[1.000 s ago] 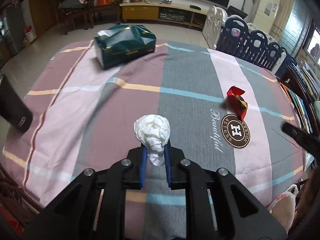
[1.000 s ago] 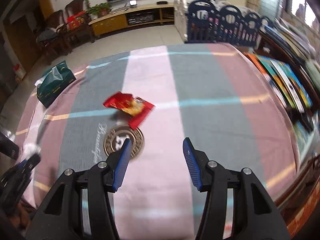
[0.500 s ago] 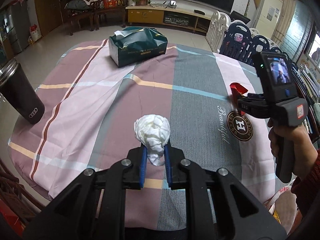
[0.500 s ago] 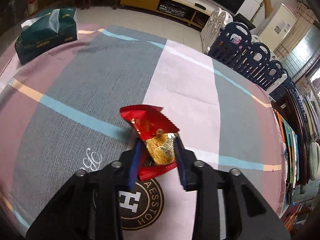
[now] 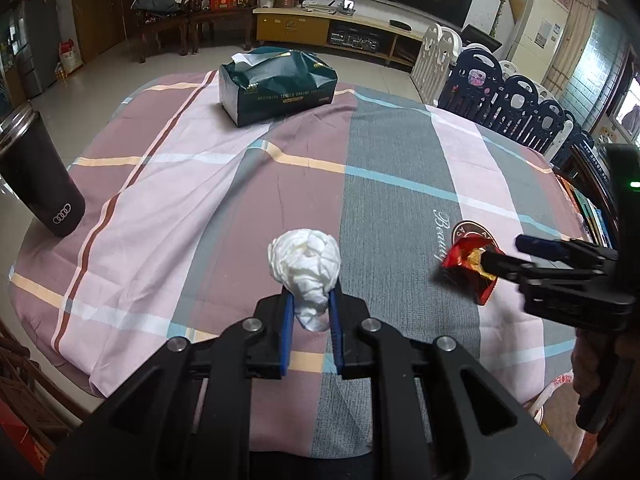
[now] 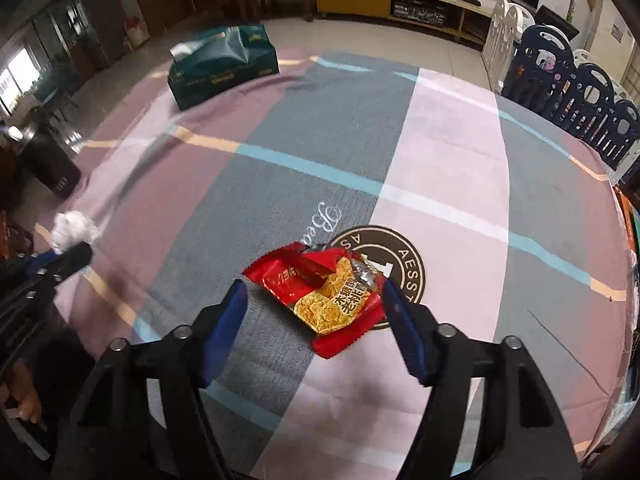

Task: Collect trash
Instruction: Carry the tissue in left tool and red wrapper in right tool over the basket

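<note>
the left gripper (image 5: 310, 322) is pinched on a crumpled white tissue ball (image 5: 306, 266); the blue pads (image 5: 286, 330) press its lower end from both sides, and the bulk of the ball bulges out above the fingertips. the ball is held up over the striped tablecloth (image 5: 200, 200), near the front edge of the table.

the right gripper (image 6: 314, 326) has its jaws spread wide – they have just been opening – and a red snack wrapper (image 6: 320, 290) with a yellow printed patch lies between them. the wrapper's right edge sits right at the right blue pad (image 6: 402, 326), though whether it touches cannot be told; the left pad stands clear of it. the wrapper rests on the cloth, partly over a round brown logo (image 6: 400, 264) stitched next to cursive lettering. in the left wrist view the same wrapper (image 5: 472, 264) shows at the tips of the right gripper (image 5: 504, 254), which reaches in from the right edge of the frame.

farther back on the table sits a dark green tissue box (image 5: 278, 84) with a white tissue poking out of the top. a black cup (image 5: 36, 184) with a ring logo stands at the left edge – just beside the cloth's corner. beyond the table are a tiled floor, a low yellow cabinet (image 5: 292, 30) and a dark blue play fence (image 5: 516, 108).
</note>
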### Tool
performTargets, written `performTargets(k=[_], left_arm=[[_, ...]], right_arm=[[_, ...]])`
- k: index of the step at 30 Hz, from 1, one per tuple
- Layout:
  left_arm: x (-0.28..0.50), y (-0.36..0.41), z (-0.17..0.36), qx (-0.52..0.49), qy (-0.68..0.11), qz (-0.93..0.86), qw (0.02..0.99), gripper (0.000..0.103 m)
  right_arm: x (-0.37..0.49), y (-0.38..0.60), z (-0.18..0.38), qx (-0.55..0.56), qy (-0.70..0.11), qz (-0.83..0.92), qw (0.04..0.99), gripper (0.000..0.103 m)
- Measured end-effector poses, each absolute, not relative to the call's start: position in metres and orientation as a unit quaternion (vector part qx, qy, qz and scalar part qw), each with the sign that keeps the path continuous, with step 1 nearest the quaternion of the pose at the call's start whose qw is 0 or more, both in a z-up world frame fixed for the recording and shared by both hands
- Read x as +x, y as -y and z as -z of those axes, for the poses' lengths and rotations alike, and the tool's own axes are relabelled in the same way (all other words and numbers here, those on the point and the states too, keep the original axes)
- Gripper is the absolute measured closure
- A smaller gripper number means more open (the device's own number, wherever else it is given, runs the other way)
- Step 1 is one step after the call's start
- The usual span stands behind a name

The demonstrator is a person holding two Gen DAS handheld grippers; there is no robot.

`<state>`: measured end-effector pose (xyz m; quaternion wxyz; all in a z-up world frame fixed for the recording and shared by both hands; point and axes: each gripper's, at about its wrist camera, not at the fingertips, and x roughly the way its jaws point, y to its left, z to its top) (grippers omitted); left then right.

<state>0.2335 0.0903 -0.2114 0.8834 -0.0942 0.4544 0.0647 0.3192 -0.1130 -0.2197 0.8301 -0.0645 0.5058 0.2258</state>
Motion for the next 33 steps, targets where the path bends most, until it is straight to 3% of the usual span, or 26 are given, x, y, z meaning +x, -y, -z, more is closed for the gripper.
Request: performTargets(k=[8, 16, 18, 22, 33], left_arm=[[0.229, -0.089, 0.208, -0.097, -0.451, -0.065, 0.885, 0.087], [0.226, -0.094, 0.207, -0.098, -0.452, -0.07, 0.884, 0.086], [0.226, -0.094, 0.207, -0.099, -0.452, -0.07, 0.884, 0.086], [0.224, -0.093, 0.205, -0.096, -0.449, -0.071, 0.886, 0.086], [0.204, -0.07, 0.172, -0.074, -0.42, -0.056, 0.903, 0.086]], right_arm=[[0.342, 0.138, 0.244, 0.032, -0.557, -0.164, 0.814, 0.033], [0.354, 0.114, 0.267, 0.001, -0.568, -0.132, 0.812, 0.033], [0.35, 0.105, 0.267, -0.012, -0.56, -0.14, 0.816, 0.044], [0.34, 0.094, 0.261, -0.03, -0.549, -0.165, 0.819, 0.078], [0.288, 0.115, 0.2, -0.015, -0.486, -0.165, 0.858, 0.08]])
